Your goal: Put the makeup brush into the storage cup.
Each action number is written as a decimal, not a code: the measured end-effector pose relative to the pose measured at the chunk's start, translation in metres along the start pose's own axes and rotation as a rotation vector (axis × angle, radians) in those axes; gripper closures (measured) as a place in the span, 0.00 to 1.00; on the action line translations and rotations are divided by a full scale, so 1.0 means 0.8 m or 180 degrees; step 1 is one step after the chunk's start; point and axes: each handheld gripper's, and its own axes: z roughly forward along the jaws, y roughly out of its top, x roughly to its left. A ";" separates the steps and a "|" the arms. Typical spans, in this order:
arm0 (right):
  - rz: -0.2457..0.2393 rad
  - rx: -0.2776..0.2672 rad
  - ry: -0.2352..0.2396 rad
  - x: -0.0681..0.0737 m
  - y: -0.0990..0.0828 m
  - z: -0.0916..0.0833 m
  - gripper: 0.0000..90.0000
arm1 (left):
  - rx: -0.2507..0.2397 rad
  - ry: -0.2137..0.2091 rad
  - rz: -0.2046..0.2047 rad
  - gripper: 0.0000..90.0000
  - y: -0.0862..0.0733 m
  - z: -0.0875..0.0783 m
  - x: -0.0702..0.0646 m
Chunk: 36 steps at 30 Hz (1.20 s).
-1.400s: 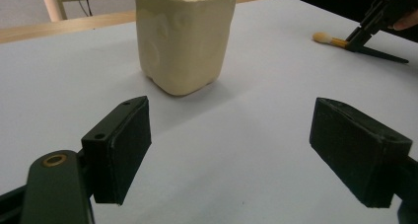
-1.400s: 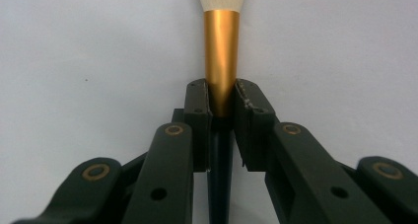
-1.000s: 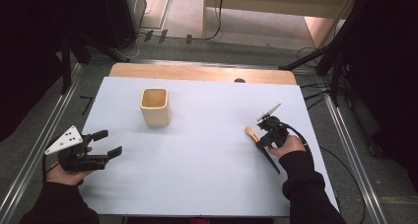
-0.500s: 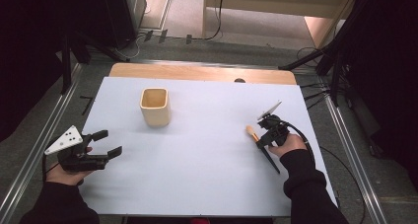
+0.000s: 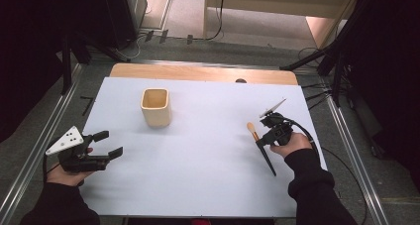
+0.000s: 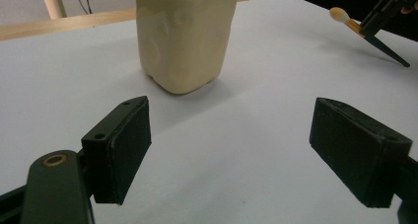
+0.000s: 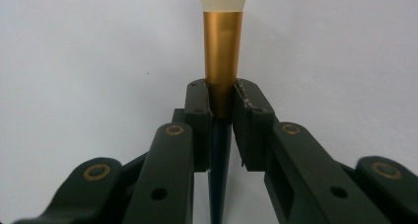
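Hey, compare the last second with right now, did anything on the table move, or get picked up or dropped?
Nothing visibly changed. The right gripper stays shut on the brush at its gold collar, in the same spot at the table's right side. The left gripper stays open and empty at the left, and the cream cup has not moved.

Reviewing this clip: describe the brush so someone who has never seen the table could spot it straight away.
Start at the white table and go to its right side, where the person's right hand holds the right claw. Clamped in it is the brush: a pale tuft, a gold ferrule and a thin dark handle tapering toward the person. The only other loose item, the cream cup, is squat and stands far left.
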 end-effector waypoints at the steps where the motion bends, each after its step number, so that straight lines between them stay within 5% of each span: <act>1: -0.0021 -0.0007 0.0005 0.000 0.000 -0.002 0.87 | -0.0002 -0.0001 -0.0007 0.19 0.000 0.000 0.000; 18: -0.0100 -0.0468 0.0158 0.014 -0.008 -0.032 0.88 | -0.0009 0.0011 -0.0001 0.19 0.000 0.000 0.000; 24: -0.0186 -0.0818 0.0247 0.017 -0.014 -0.038 0.88 | -0.0007 0.0008 0.0003 0.19 0.000 -0.001 0.000; 36: -0.0227 -0.1251 0.0349 0.015 -0.025 -0.044 0.88 | -0.0009 0.0009 0.0003 0.19 0.000 -0.001 0.000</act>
